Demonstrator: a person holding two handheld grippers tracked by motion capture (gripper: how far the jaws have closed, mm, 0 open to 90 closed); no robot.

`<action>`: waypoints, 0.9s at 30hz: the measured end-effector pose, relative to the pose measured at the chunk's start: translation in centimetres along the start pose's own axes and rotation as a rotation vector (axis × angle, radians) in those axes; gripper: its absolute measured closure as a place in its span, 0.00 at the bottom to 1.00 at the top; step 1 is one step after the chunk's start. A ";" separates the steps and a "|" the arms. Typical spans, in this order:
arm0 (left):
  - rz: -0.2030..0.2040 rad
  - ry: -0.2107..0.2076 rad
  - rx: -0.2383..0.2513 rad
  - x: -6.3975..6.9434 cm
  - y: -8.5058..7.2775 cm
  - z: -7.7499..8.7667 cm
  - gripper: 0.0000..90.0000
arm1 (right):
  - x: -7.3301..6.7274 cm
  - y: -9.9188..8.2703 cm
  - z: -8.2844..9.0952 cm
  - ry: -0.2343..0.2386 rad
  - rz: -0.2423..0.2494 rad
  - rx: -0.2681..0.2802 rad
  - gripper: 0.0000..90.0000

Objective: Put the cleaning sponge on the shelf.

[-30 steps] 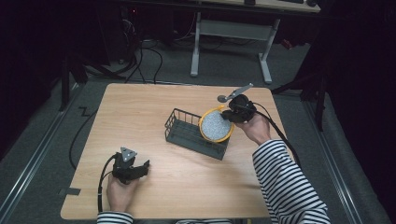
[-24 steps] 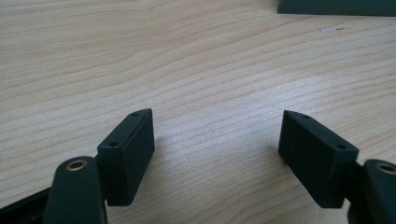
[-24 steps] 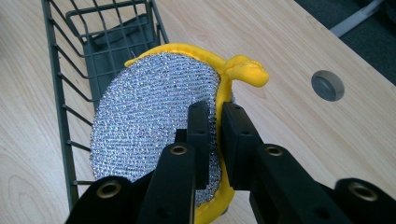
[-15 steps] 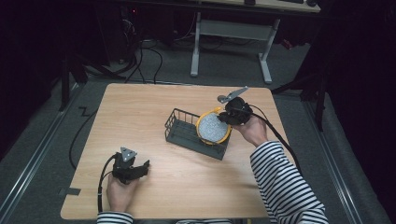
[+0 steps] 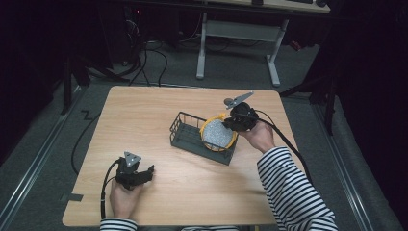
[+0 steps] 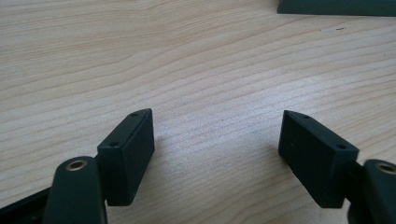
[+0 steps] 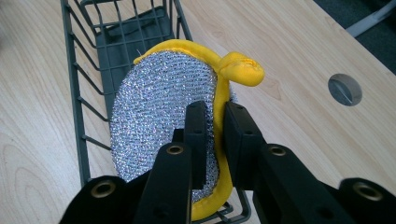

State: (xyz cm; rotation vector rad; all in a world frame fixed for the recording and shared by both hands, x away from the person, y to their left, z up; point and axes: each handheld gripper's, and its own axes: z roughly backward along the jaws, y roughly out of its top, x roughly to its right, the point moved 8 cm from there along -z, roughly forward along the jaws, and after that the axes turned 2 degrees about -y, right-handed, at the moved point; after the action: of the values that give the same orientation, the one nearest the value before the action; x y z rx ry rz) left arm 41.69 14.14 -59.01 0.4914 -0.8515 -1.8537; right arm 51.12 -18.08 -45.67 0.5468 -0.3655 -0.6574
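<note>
— Where's the sponge [image 7: 163, 112]?
— Standing on edge in the wire basket [image 5: 185, 137], its yellow rim pinched by the right gripper [image 7: 215, 121].
— And the left gripper [image 6: 217, 140]?
— Jaws spread, resting low on the table [image 5: 144, 110].

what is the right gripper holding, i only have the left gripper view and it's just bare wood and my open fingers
Observer: The right gripper is shut on a round scrubber, silver mesh with a yellow rim.
Operator: where is it relative to the basket
Observer: The scrubber stands on edge, its lower part inside the near end of the dark wire basket, in the right gripper view.
Operator: and where's my gripper on the table
Observer: In the high view the left gripper rests at the near left of the table, well apart from the basket.
</note>
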 end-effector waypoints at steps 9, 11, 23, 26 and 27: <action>0.000 0.000 0.000 0.0 0.0 0.0 0.30 | -0.1 0.0 0.0 0.005 -0.022 0.002 0.78; 0.000 0.000 0.000 0.0 0.0 0.0 0.30 | 0.1 0.0 0.1 0.011 -0.037 0.012 0.73; 0.000 0.000 0.000 0.0 0.0 0.0 0.30 | 1.4 -0.7 1.4 -0.023 -0.125 0.045 0.58; 0.000 0.000 0.000 0.0 0.0 0.0 0.30 | 1.9 -0.9 2.1 -0.034 -0.132 0.059 0.58; 0.000 0.000 0.000 0.0 0.0 0.0 0.30 | 2.0 -1.0 2.3 -0.037 -0.135 0.061 0.58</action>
State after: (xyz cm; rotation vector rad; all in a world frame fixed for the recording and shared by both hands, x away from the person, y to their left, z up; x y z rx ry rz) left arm 41.69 14.14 -59.01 0.4919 -0.8513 -1.8538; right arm 51.01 -20.86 -44.14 0.6216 -0.3865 -0.7888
